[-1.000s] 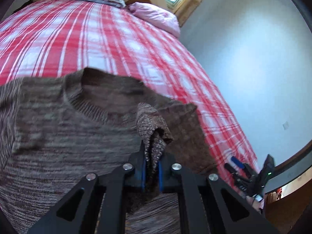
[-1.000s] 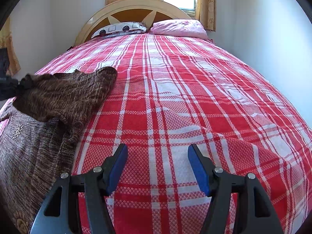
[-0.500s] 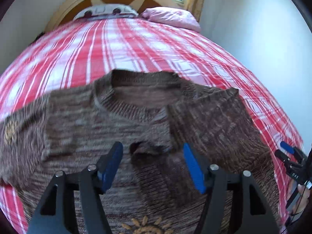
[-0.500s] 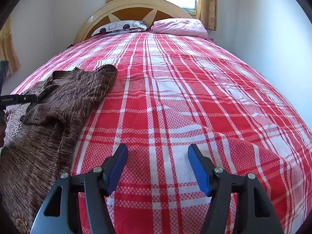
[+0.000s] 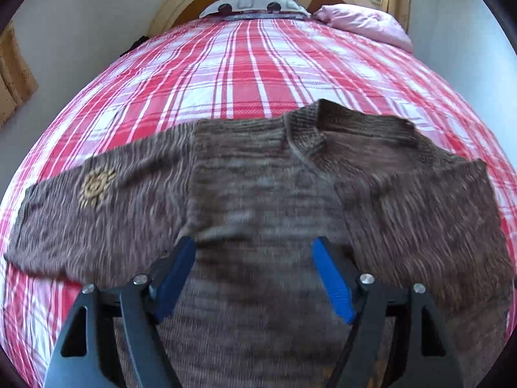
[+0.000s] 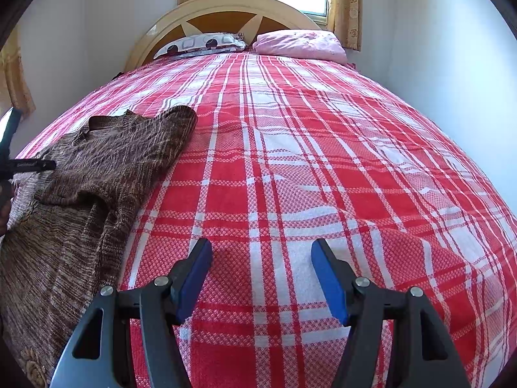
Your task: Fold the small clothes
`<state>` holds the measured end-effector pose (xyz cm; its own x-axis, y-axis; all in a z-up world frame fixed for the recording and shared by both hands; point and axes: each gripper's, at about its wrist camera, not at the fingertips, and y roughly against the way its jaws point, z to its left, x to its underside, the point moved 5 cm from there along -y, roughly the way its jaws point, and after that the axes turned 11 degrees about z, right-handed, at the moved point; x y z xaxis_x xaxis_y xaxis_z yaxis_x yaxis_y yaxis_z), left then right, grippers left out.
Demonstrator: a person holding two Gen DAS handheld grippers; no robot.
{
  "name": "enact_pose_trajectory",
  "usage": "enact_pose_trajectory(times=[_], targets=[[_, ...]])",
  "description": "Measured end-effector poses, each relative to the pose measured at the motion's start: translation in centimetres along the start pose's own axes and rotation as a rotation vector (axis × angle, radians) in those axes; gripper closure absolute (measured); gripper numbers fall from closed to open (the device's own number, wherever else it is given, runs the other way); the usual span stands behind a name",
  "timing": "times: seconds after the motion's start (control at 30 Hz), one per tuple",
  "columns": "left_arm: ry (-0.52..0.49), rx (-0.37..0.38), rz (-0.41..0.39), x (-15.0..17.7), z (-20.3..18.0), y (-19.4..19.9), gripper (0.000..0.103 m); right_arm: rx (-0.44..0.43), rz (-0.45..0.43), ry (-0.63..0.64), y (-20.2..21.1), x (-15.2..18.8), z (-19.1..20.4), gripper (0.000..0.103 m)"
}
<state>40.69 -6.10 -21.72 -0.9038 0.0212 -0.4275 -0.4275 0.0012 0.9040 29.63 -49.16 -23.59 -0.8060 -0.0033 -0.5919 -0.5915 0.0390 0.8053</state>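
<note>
red-and-white plaid bedcover (image 6: 290,168) fills the whole bed, with a wooden headboard (image 6: 223,13) at the far end, a curtained window behind it and pale walls on both sides. two pillows lie against the headboard: one patterned pillow (image 6: 200,43) on the left, one pink pillow (image 6: 300,47) on the right.

one garment is out, a brown knit sweater (image 5: 258,200), lying on the near left part of the bed. in the left wrist view its right sleeve (image 5: 429,207) looks folded in over the body, while its left sleeve (image 5: 84,213), the one with a yellow sun motif, lies spread out flat to the left. the neckline points toward the far end.

the left gripper (image 5: 253,278) hovers just over the sweater's chest with its blue pads wide apart and nothing between them. the right gripper (image 6: 261,278) hangs over bare bedcover, to the right of the sweater, jaws also spread and empty.

my reading is that the sleeve-folding step is half done. the next move would call for the left gripper to go to the cuff of the spread sleeve, pinch it, and carry it across the body so it mirrors the other side. the knit looks loose and stretchy, so a grip on the edge could drag the body out of line.
</note>
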Motion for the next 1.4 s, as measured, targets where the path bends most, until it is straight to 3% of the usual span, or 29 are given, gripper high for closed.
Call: enact_pose_trajectory(times=[0.13, 0.23, 0.4, 0.47, 0.57, 0.7, 0.8, 0.9, 0.93, 1.07, 1.13, 1.2, 1.4], targets=[[-0.055, 0.040, -0.061, 2.0, -1.8, 2.9, 0.024, 0.019, -0.052, 0.001, 1.5, 0.0, 0.2, 0.038], [-0.148, 0.014, -0.085, 2.8, -3.9, 3.5, 0.018, 0.055, -0.060, 0.029, 2.6, -0.1, 1.6, 0.038], [-0.239, -0.054, -0.064, 3.6, -5.1, 1.5, 0.018, -0.117, -0.025, 0.190, 3.6, 0.4, 8.9, 0.038], [-0.216, -0.015, -0.075, 3.7, -4.5, 1.8, 0.018, -0.114, -0.007, 0.261, 3.3, 1.0, 11.0, 0.038], [-0.210, 0.008, -0.065, 4.8, -4.0, 2.9, 0.018, -0.018, 0.019, 0.334, 2.7, 2.4, 12.3, 0.038], [-0.244, 0.011, -0.069, 8.3, -2.7, 4.3, 0.018, -0.027, 0.035, 0.265, 3.6, 3.4, 10.2, 0.038], [-0.236, 0.026, -0.094, 10.8, -1.1, 5.8, 0.018, 0.019, 0.023, 0.212, 5.3, 3.8, 8.8, 0.038], [-0.201, 0.037, -0.119, 12.9, 0.9, 6.9, 0.011, -0.037, -0.025, 0.209, 7.4, 4.0, 10.5, 0.038], [-0.173, 0.086, -0.117, 13.5, 1.3, 7.0, 0.011, -0.073, -0.035, 0.219, 8.0, 4.3, 11.7, 0.038], [-0.077, 0.134, -0.104, 14.5, 3.5, 7.1, 0.011, -0.184, -0.006, 0.305, 7.4, 6.3, 17.0, 0.038], [-0.036, 0.147, -0.092, 14.9, 4.4, 6.9, 0.011, -0.169, 0.032, 0.339, 6.3, 7.6, 18.5, 0.038], [-0.011, 0.160, -0.082, 15.1, 4.7, 6.7, 0.011, -0.122, 0.003, 0.352, 6.1, 9.0, 18.9, 0.038], [-0.037, 0.132, -0.039, 17.3, 5.5, 6.7, 0.011, -0.153, -0.005, 0.311, 7.2, 10.9, 17.0, 0.038]])
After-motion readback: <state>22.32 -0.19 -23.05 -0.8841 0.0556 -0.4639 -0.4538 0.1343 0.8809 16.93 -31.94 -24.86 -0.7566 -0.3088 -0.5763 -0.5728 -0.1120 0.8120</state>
